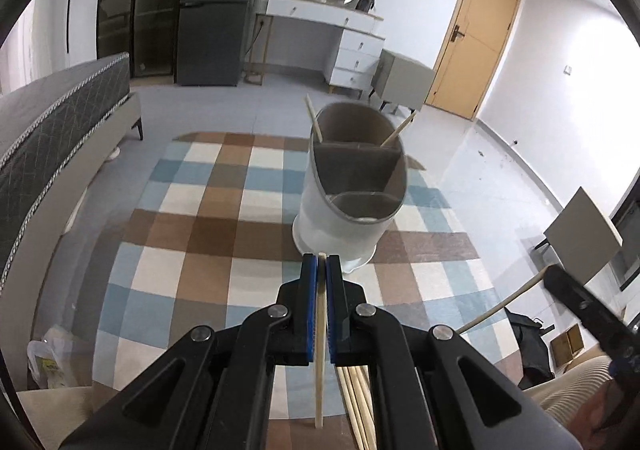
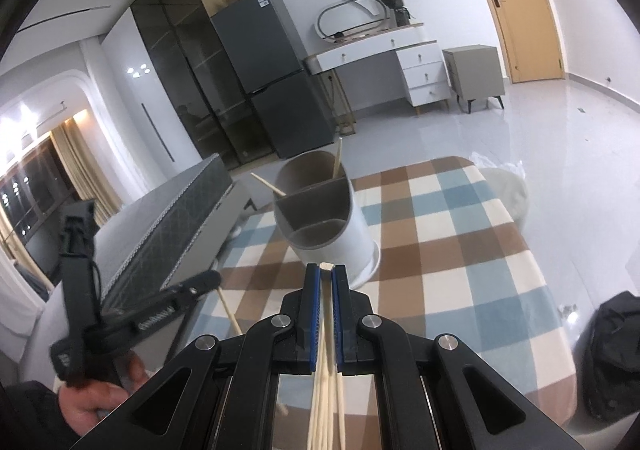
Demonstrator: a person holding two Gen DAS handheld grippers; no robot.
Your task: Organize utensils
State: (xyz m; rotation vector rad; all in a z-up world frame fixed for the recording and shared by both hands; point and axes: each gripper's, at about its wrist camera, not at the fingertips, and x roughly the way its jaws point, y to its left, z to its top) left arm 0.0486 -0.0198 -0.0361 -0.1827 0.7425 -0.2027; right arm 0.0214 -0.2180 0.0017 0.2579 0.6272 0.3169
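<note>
Left wrist view: left gripper [image 1: 321, 260] fingers are clamping one chopstick [image 1: 319, 350] w/ holder [image 1: 352, 186] ahead on checked worktop [image 1: 192, 234]; right gripper [image 2: 327, 270] is pinching a chopstick bundle [image 2: 326, 402].

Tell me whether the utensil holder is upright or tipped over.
Upright. The utensil holder stands on its base on the checked cloth, open compartments facing up, two chopsticks leaning inside.

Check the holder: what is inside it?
The holder has three compartments: two chopsticks lean in the far one; the middle looks empty, and the near one's floor is mostly hidden.
</note>
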